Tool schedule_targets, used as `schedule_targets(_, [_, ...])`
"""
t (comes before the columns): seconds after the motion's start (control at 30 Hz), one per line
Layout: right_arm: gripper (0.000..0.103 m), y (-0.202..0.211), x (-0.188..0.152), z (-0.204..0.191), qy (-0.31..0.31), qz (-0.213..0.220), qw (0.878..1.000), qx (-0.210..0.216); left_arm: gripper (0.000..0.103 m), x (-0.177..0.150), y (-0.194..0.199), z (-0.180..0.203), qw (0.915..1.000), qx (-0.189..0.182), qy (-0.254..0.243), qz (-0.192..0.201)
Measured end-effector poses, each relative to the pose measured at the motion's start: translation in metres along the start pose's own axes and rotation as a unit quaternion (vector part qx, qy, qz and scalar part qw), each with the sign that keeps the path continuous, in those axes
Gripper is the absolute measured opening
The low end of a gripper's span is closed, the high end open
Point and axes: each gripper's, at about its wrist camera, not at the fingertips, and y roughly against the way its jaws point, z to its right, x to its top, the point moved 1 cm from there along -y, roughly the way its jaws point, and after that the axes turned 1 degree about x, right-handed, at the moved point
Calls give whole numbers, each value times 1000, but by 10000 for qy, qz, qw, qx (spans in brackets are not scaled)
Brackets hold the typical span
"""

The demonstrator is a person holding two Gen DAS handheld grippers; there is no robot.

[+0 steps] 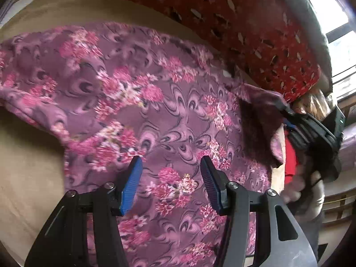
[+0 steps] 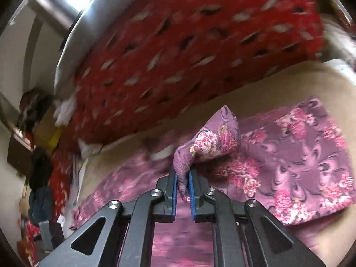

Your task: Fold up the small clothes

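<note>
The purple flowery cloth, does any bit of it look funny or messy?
Yes. One corner of the purple flowery cloth is lifted off the beige surface and bunched up, because the right gripper is pinching it. The rest lies mostly flat. The left gripper is open above the cloth, holding nothing. No tears or spills show.

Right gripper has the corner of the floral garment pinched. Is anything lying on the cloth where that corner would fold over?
Nothing visible does. The right gripper holds the raised corner of the floral garment; the cloth below lies bare. The left gripper, open, hovers over the middle and may need moving aside.
</note>
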Motion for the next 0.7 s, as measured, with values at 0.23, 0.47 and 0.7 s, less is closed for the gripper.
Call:
schedule_targets(0.23, [29, -51, -59, -53, 187, -693, 9973, 185, 53, -3, 15, -9, 9999, -100, -20, 104])
schedule_targets(0.47, [36, -18, -98, -33, 188, -1006, 9937, 460, 55, -1, -13, 14, 9996, -128, -242, -71])
schedule_targets(0.7, [39, 68, -86, 68, -706, -232, 9972, 61, 55, 34, -64, 41, 9995, 126, 91, -270])
